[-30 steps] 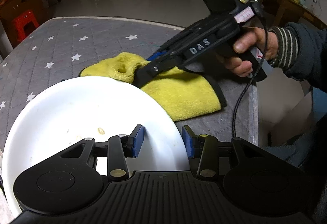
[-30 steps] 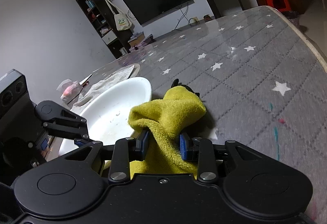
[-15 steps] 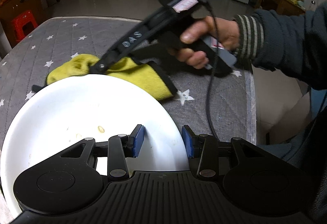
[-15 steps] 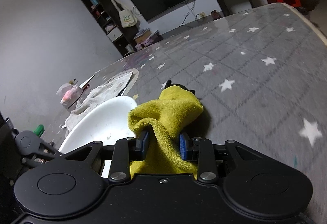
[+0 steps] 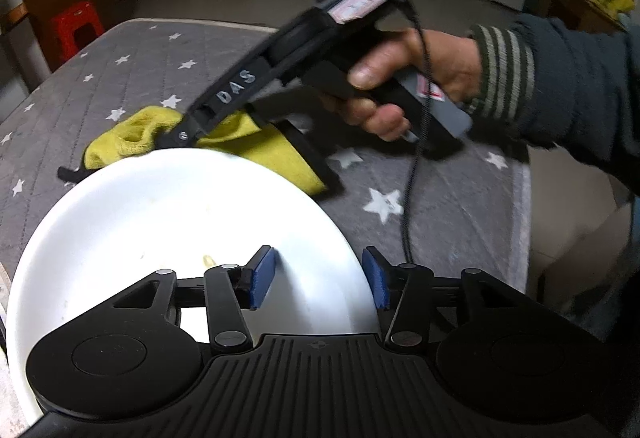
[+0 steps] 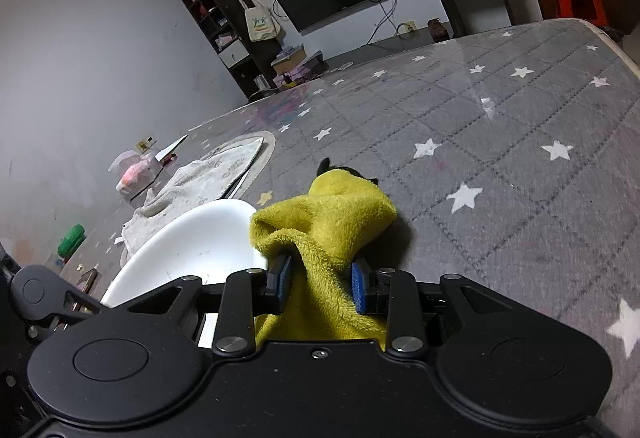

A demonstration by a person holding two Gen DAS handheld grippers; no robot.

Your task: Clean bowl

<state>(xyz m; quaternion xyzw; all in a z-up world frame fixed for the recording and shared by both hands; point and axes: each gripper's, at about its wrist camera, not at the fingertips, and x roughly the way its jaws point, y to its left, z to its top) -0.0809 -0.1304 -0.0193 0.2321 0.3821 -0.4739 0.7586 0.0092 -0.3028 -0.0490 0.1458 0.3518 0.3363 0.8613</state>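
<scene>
A white bowl [image 5: 168, 222] sits on the grey star-patterned table, with small food specks inside. My left gripper [image 5: 318, 280] is open, its two blue pads astride the bowl's near right rim, not pinching it. My right gripper [image 6: 320, 280] is shut on a yellow cloth [image 6: 332, 222], held just right of the bowl [image 6: 200, 238]. In the left wrist view the right gripper [image 5: 176, 138] and its cloth [image 5: 276, 154] are at the bowl's far rim. The cloth's far end rests on the table.
The table's edge [image 5: 528, 222] runs close on the right of the left wrist view. A grey-white rag [image 6: 200, 178], a pink packet [image 6: 134, 176] and a green object [image 6: 71, 240] lie beyond the bowl. A cable [image 5: 416, 142] hangs from the right gripper.
My right gripper has dragged the yellow cloth from the bowl's right side to its far rim, and the cloth is more bunched. My left gripper has stayed open at the bowl's rim.
</scene>
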